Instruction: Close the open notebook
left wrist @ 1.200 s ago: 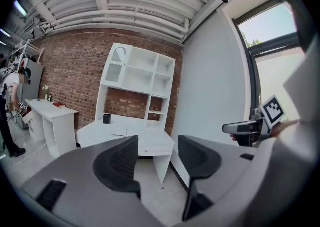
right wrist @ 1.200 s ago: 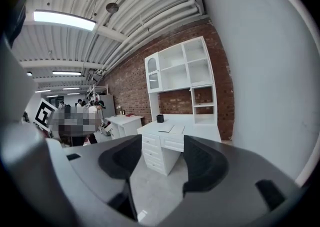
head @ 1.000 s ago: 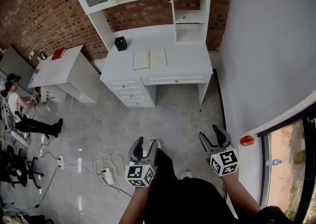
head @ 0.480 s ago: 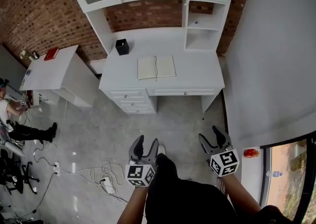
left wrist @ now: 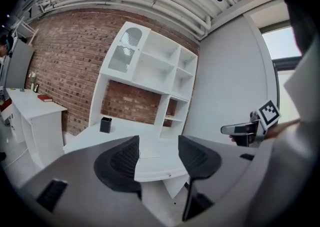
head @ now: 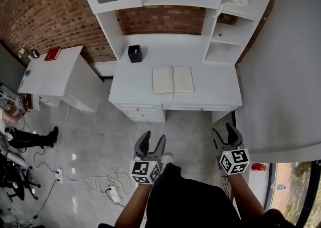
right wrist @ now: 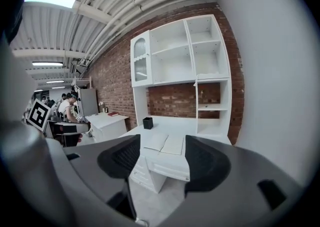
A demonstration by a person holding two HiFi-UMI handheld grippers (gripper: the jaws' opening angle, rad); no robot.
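Closer now, the open notebook lies flat at centre frame on the white tabletop. Left claw gapes empty; right claw, also empty, has just been widening. Approach squarely, then fold one cover over from its outer edge.

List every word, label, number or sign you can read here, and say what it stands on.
No readable text anywhere.
The open notebook: pages too small to read.
The red object on the side desk: no legible print.
The cubes on the left gripper and right gripper, whose empty jaws have just been opening: square marker patterns, no letters.
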